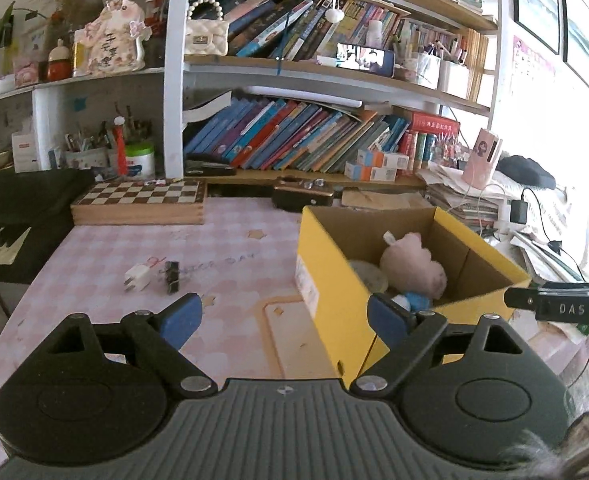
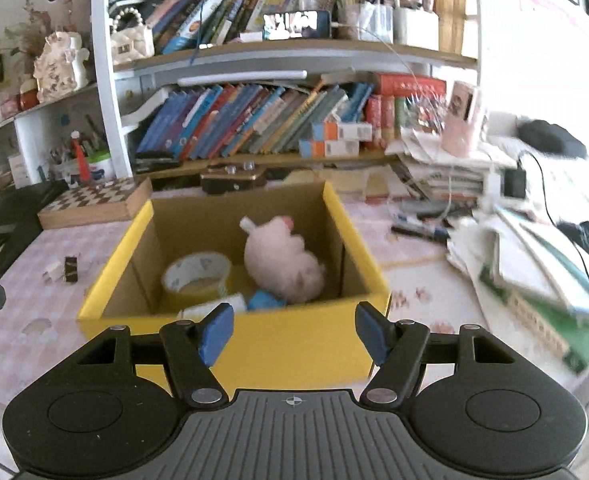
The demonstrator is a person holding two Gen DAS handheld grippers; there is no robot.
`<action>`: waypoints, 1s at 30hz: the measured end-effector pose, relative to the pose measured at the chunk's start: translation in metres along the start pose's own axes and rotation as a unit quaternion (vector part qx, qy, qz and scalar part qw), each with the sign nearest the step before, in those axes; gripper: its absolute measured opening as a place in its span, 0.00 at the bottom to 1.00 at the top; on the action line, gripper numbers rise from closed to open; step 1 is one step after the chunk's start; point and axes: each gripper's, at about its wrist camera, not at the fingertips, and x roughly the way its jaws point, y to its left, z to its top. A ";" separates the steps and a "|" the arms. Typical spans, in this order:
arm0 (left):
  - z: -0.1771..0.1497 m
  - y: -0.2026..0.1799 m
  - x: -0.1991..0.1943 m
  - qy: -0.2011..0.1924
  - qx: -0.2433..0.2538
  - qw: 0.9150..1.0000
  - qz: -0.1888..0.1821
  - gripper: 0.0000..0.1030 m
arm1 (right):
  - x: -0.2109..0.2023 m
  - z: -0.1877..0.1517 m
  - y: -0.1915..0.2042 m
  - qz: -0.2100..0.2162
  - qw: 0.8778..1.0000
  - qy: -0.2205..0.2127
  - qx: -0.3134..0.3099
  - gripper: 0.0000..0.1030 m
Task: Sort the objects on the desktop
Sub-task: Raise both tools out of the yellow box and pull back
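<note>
**Both tongs released beside the yellow sorting box**

Left wrist view: left gripper [image 1: 284,318] spread wide, nothing between the blue pads [image 1: 182,320], hovering over the pink checked desk [image 1: 230,240]. Yellow cardboard box [image 1: 334,280] just right of centre, its near corner behind the right pad. Inside it, a pink plush toy [image 1: 412,266], the edge of a tape roll [image 1: 370,274] and a small blue-and-white item [image 1: 412,301], too hidden to name. Left on the desk, a white plug adapter [image 1: 137,278] just beside a black binder clip [image 1: 171,278]. Farther back, a chessboard box [image 1: 140,202] and a black keyboard [image 1: 10,224] at the left edge.

Right wrist view, somewhat blurred: right gripper [image 2: 293,330] parted and empty, facing the near yellow wall of the same box [image 2: 294,344]. In the box, tape roll [image 2: 196,276] at left, plush toy [image 2: 282,262] at right, white and blue objects at the near wall. Plug adapter [image 2: 53,271] and binder clip [image 2: 71,269] on the desk left of the box. Stacked papers and books [image 2: 534,264] at right.
</note>
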 end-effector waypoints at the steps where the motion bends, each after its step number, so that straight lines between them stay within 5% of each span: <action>1: -0.003 0.004 -0.003 0.003 0.000 1.000 -0.001 0.87 | -0.003 -0.005 0.005 -0.002 1.000 0.004 0.002 0.67; 19: -0.050 0.064 -0.044 0.046 0.006 0.999 -0.012 0.89 | -0.049 -0.069 0.104 -0.016 0.998 0.029 0.046 0.67; 30: -0.064 0.089 -0.064 0.052 0.013 0.998 -0.015 0.96 | -0.057 -0.090 0.162 0.024 0.998 0.054 0.015 0.68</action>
